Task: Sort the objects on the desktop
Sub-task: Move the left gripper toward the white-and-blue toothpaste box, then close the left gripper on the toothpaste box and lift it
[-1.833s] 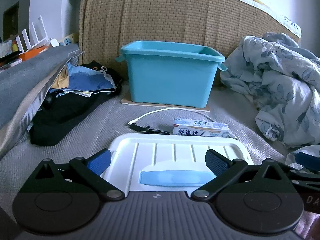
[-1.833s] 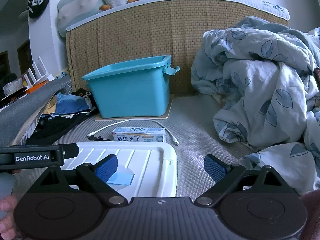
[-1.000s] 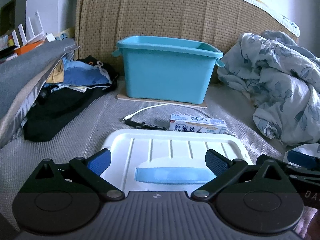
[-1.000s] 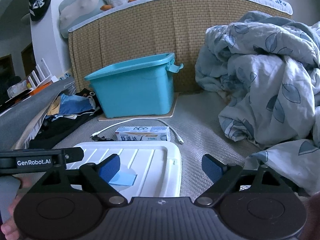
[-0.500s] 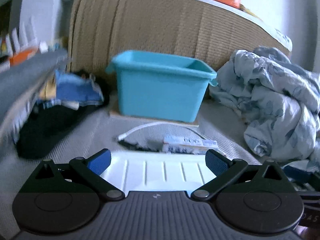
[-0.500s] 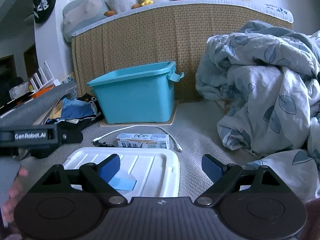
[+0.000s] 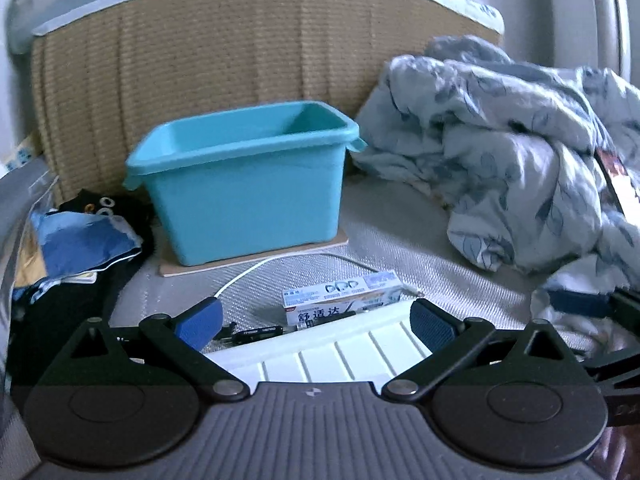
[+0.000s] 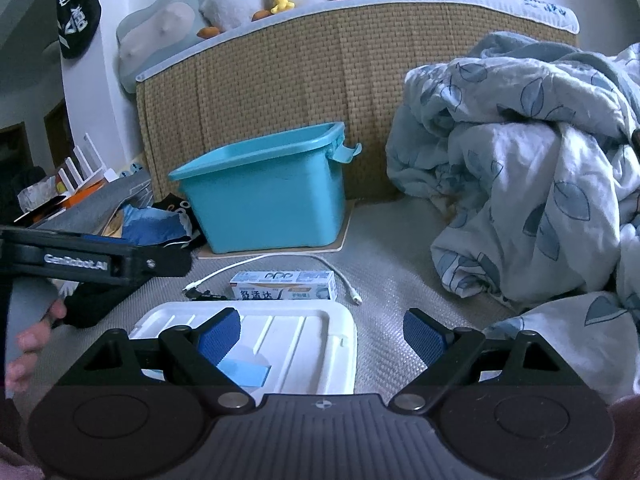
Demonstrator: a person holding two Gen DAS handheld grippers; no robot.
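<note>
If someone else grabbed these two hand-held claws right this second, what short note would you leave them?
Left gripper: open, holding nothing, above the white lid.
Right gripper: open, holding nothing, over the lid's right edge.
Things: the teal bin stands on a thin board by the headboard, and nothing shows inside from here. The toothpaste box, the white cable and a small black item lie on the mat between bin and lid.
Done: nothing sorted.
Left: box, cable and black item probably go into the bin, then perhaps the lid.
</note>
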